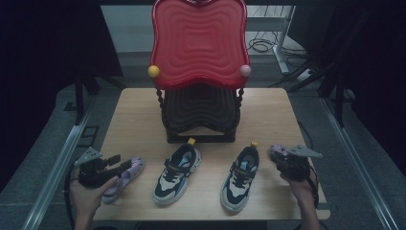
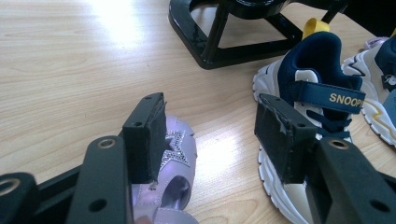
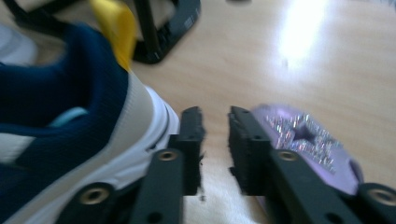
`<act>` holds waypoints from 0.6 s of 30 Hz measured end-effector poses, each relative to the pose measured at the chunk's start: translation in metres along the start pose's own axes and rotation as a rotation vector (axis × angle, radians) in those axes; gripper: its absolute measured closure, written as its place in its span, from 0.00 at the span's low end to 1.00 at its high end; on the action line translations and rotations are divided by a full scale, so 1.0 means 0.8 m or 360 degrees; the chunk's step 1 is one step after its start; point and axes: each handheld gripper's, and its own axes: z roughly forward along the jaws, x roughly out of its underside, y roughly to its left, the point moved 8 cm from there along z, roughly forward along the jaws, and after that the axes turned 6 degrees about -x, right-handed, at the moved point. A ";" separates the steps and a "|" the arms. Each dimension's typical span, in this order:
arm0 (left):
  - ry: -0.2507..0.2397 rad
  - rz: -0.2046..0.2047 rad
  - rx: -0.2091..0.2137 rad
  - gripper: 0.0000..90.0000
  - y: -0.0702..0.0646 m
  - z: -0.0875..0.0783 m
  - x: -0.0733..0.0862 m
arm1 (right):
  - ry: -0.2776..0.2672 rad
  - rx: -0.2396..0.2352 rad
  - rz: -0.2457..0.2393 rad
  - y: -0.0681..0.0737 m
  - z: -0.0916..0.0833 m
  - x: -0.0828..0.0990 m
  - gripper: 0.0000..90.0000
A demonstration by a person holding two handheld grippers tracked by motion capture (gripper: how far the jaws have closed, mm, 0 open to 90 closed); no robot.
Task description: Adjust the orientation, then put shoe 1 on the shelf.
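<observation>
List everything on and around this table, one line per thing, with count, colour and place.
Wooden table: one, light wood, centre of the high view.
Red tiered rack: one, red top tray over a darker lower tray on a black frame, at the far middle of the table.
Knobs: two, one yellow knob and one pink knob, at the red tray's front corners.
Sneakers: two, navy, white and cream with yellow heel tabs; left sneaker and right sneaker, side by side in front of the rack.
Lilac sandals: two, with glittery stars; left sandal by the left tool, right sandal beside the right tool.
Left tool: black, jaws open.
Right tool: black, jaws slightly apart, nothing between them.
</observation>
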 end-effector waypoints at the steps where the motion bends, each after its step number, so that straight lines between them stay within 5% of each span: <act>1: -0.0002 -0.0004 0.0004 0.49 0.001 -0.001 0.000 | -0.0044 -0.0026 -0.0001 0.001 -0.005 -0.003 0.77; 7: -0.0007 -0.0037 0.0033 0.49 0.004 -0.002 0.001 | -0.0164 -0.0136 0.0047 0.004 -0.027 -0.011 0.63; 18: -0.0006 -0.0074 0.0089 0.49 0.006 -0.001 0.004 | -0.0194 -0.0119 0.0061 -0.003 -0.053 -0.002 0.58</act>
